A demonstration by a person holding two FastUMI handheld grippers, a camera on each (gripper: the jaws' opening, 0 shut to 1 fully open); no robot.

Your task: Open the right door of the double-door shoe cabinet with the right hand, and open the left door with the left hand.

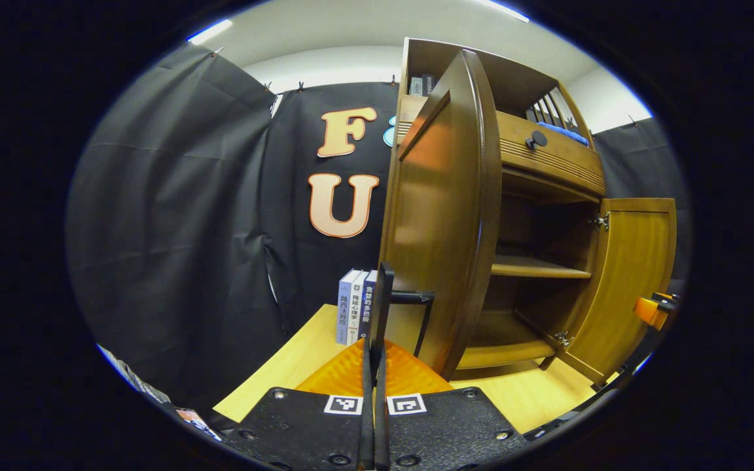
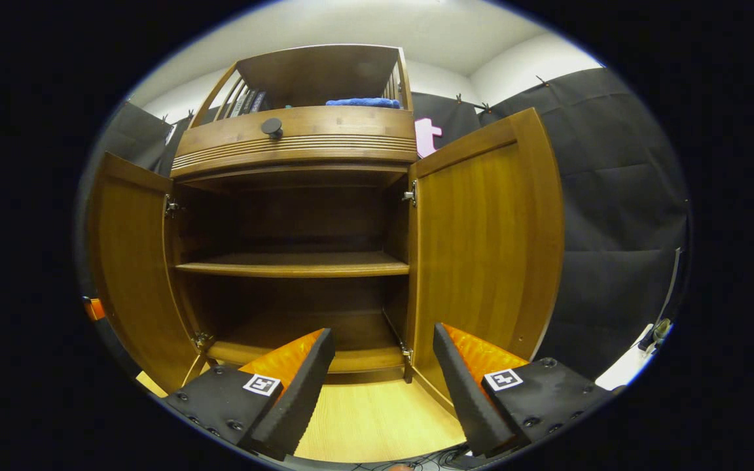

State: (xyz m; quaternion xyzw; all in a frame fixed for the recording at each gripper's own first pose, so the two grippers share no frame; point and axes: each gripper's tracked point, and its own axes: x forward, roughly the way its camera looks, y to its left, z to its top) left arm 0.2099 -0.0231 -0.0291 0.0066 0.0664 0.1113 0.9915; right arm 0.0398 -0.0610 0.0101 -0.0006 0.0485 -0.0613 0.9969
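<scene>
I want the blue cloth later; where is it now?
In the right gripper view, the blue cloth lies on the cabinet's open top shelf, right side, above the drawer knob.

Lighting: bright ceiling strips (image 1: 210,31); glare on left door (image 1: 439,196); cabinet (image 2: 292,222) interior shadowed; edges fisheye-bowed; focus sharp.

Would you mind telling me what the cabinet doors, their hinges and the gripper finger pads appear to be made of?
The left door and right door look like wood or wood veneer: brown, vertical grain, a soft satin sheen. The hinges look like bright metal, silvery and glinting. The right gripper has finger pads that seem to be black rubber or soft plastic: matte, finely ribbed.
</scene>
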